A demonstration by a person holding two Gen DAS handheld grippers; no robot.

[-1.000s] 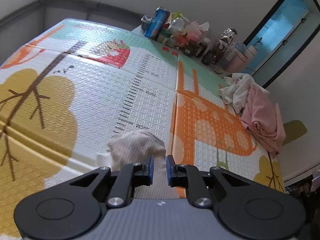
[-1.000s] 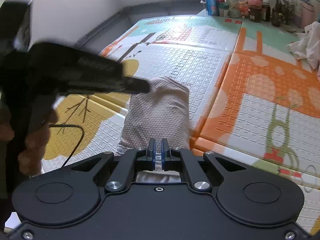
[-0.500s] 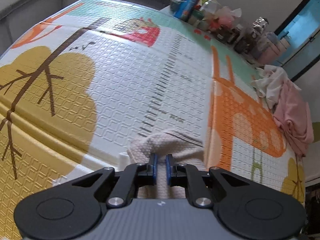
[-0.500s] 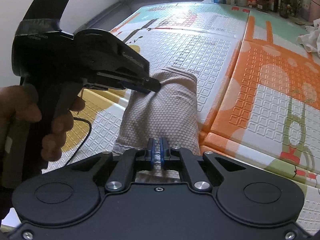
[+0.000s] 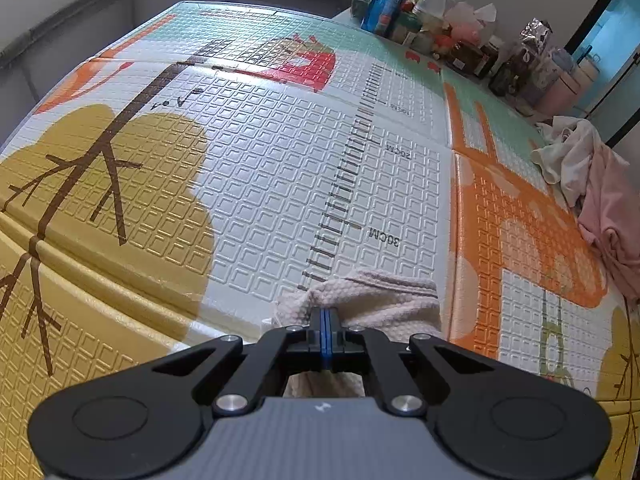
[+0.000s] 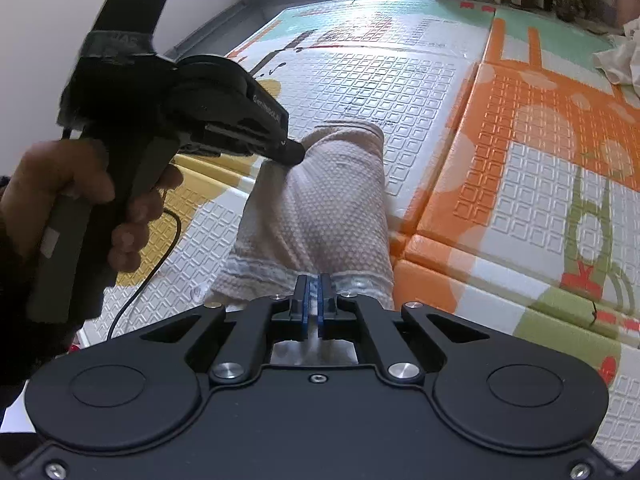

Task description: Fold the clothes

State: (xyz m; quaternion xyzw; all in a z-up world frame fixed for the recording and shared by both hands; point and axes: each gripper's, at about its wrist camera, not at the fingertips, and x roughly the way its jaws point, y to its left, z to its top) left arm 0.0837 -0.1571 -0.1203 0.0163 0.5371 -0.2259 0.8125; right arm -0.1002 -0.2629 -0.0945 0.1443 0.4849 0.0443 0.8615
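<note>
A beige waffle-knit cloth [image 6: 324, 200] lies folded into a narrow strip on the patterned play mat [image 6: 520, 184]. My right gripper [image 6: 314, 294] is shut on the near hem, with fabric pinched between its blue pads. A hand [image 6: 60, 188] holds my left gripper [image 6: 294, 155], whose tip is shut on the cloth's far left corner. In the left wrist view the left gripper [image 5: 326, 320] has its blue pads pressed together, and the cloth [image 5: 384, 300] is bunched just past them. The cloth's underside is hidden.
A heap of pink and white clothes [image 5: 596, 188] lies at the mat's right side, its edge also in the right wrist view [image 6: 624, 56]. Cans, bottles and jars [image 5: 420, 20] line the far edge by the wall. A thin black cable [image 6: 148, 268] trails over the mat [image 5: 260, 184] at the left.
The left gripper came down onto the cloth's far corner and its jaws closed on it. The right gripper sank a little, still shut on the near hem.
</note>
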